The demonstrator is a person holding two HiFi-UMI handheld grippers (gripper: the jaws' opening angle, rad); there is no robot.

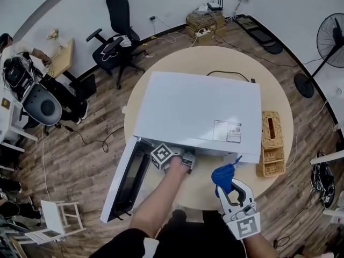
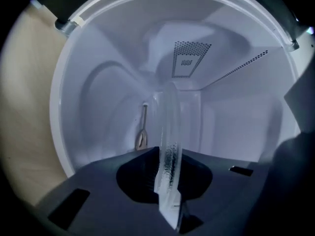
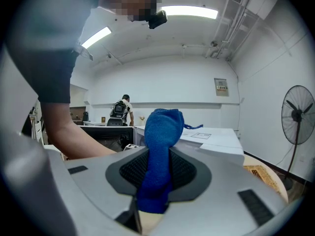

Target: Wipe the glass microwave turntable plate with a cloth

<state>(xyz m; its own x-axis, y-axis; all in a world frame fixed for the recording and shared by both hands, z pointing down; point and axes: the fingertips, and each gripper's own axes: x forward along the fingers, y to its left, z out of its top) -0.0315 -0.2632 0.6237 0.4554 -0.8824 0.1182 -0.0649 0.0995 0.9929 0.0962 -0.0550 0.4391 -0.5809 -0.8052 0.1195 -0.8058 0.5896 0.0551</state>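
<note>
Gripping inside the open microwave [image 1: 199, 112] on the round counter [image 1: 282, 104]: left claw [image 2: 167, 200] clamped on the glass turntable plate [image 2: 168, 132]; plate seen edge-on between the jaws, within the white cavity | right claw [image 3: 156, 200] clamped on bunched blue cloth [image 3: 160, 146]; held near the microwave's front, outside it, apart from the plate

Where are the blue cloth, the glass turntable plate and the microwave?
blue cloth [image 1: 223, 177], head view, bunched top.
glass turntable plate [image 2: 169, 144], left gripper view, edge-on rim.
microwave [image 1: 199, 109], head view, white top panel.
</note>
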